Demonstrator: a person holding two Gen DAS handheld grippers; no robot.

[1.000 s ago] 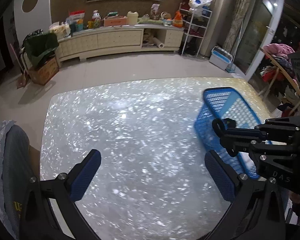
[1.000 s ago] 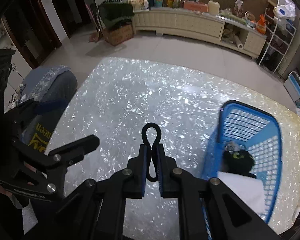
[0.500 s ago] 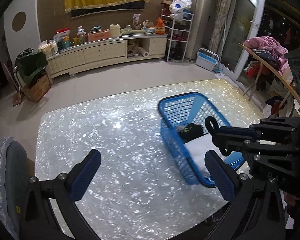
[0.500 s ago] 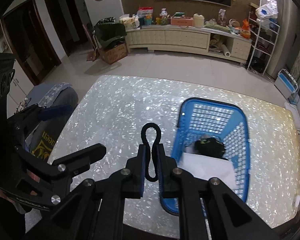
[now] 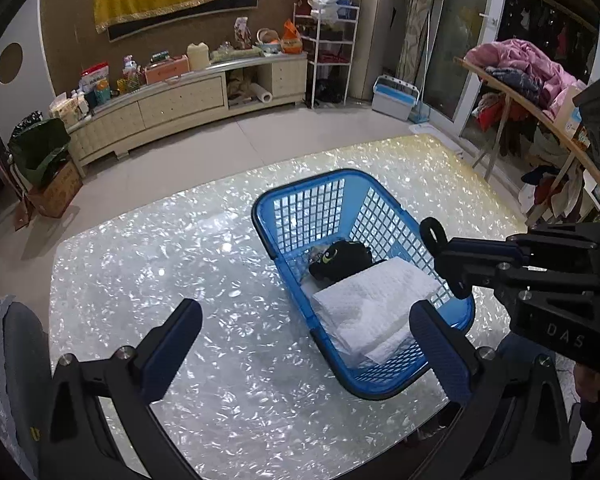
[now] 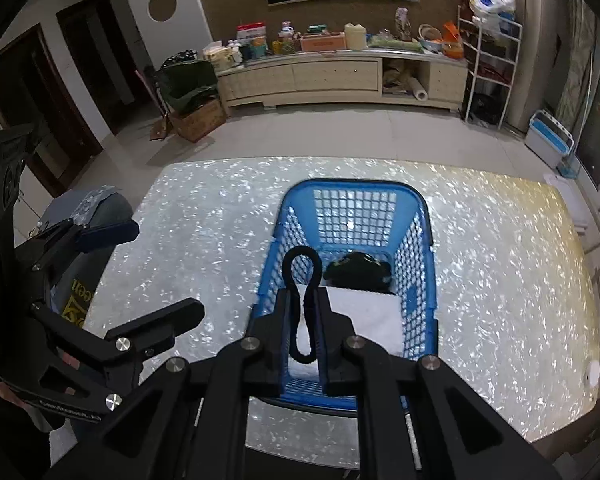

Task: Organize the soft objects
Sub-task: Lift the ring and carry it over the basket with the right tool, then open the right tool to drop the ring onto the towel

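Note:
A blue plastic basket (image 5: 300,188) (image 6: 356,184) stands on the glittery white table (image 5: 160,264). Inside it a folded white towel (image 5: 372,300) (image 6: 364,316) lies next to a black soft item (image 5: 340,258) (image 6: 356,270). My right gripper (image 6: 304,300) is shut on a black looped hair tie (image 6: 300,249), held above the basket's near end. In the left wrist view that gripper (image 5: 440,256) and the hair tie (image 5: 425,226) reach in from the right over the basket. My left gripper (image 5: 304,320) (image 6: 166,270) stands open and empty, left of the basket.
A chair with grey patterned cloth (image 5: 8,344) sits at the table's left edge. A long cream cabinet (image 5: 180,100), a wire shelf rack (image 5: 332,40) and a blue-white box (image 5: 394,94) stand across the floor. Clothes are piled on a rack (image 5: 516,64) at the right.
Both grippers have swung right across the table. The basket has slid from the right edge toward the middle of both views. The right gripper stays closed on the hair tie.

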